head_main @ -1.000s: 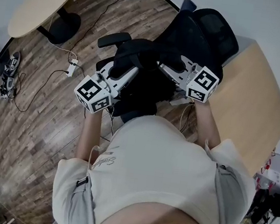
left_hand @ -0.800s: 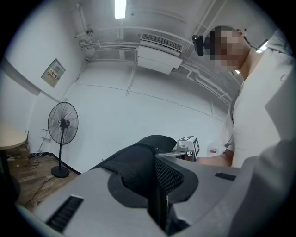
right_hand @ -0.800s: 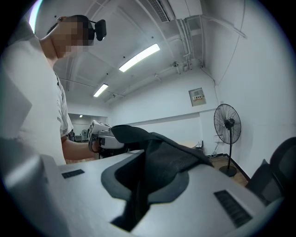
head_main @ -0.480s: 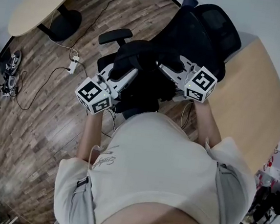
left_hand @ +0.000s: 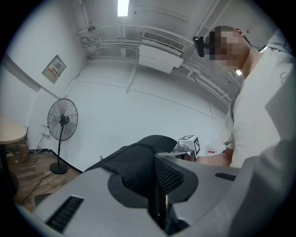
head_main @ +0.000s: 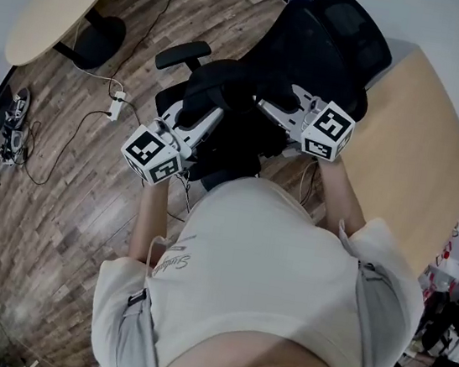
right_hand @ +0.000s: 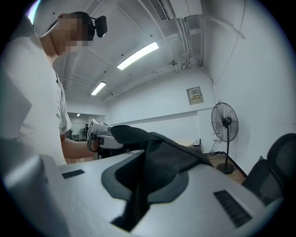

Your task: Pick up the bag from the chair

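Note:
A black bag (head_main: pixel 219 85) hangs between my two grippers above the seat of a black office chair (head_main: pixel 335 34). My left gripper (head_main: pixel 211 113) holds the bag's near left side. In the left gripper view its jaws (left_hand: pixel 159 208) are closed on black mesh fabric of the bag (left_hand: pixel 136 169). My right gripper (head_main: pixel 263 105) holds the bag's right side. The right gripper view shows that gripper (right_hand: pixel 136 203) shut on a fold of the bag (right_hand: pixel 164 157). Each gripper sees the other across the bag: the right gripper (left_hand: pixel 187 143) and the left gripper (right_hand: pixel 99 134).
A wooden desk (head_main: pixel 414 136) runs along the right of the chair. A round table (head_main: pixel 55 5) stands at the far left. Cables and a power strip (head_main: pixel 115 107) lie on the wood floor. A standing fan (left_hand: pixel 62 125) is by the wall. The chair's armrest (head_main: pixel 183 51) juts left.
Both grippers stay shut on the bag. The chair and the grippers have shifted slightly up the head view; otherwise little differs.

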Demonstrator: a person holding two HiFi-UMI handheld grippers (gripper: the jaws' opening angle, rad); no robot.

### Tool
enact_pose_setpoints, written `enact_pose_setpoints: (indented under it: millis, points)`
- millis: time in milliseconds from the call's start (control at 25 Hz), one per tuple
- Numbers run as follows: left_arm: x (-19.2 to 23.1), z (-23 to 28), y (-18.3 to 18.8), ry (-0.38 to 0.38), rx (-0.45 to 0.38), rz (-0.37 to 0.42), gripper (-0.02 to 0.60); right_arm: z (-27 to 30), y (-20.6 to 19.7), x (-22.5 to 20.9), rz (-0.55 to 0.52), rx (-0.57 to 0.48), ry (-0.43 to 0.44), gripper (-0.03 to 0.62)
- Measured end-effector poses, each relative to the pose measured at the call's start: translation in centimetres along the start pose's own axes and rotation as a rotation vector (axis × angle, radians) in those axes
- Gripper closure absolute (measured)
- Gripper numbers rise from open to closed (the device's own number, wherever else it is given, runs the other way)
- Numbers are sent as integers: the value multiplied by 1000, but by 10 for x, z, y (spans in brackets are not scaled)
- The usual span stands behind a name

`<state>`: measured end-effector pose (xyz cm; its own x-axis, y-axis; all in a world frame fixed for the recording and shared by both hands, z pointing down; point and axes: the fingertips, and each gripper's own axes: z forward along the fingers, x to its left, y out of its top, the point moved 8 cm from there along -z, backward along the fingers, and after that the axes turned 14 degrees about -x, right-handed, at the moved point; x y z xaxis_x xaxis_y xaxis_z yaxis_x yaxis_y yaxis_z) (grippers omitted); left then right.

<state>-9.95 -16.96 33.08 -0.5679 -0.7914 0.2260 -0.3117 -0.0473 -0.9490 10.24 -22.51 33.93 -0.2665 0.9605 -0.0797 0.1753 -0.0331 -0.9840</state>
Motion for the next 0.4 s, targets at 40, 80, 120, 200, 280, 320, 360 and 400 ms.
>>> enact_pose_setpoints:
  millis: [40,80,120,200,280,320,360,400]
  points:
    - [0,0,-1,1,-2,-6,531,-1,0,0,1,2,-1,577]
    - [0,0,-2,2,-4,-12,531,-1,-1,0,1,4,-2,577]
    - [1,1,-3,2,-3,-15,531,-1,-1,-1,2,5,-3,577]
    - [3,3,-4,-3,4,-11,531,-2,-2,-4,5,4,-8,577]
    - [7,6,-4,-8,10,-10,531,-2,-3,-7,10,3,-14,577]
    - [8,7,-5,-10,12,-11,531,-2,-4,-9,14,3,-16,577]
    - [10,8,-5,-11,13,-12,531,-2,-4,-10,17,3,-17,577]
    - [11,9,-6,-12,14,-13,531,-2,-4,-12,21,2,-19,577]
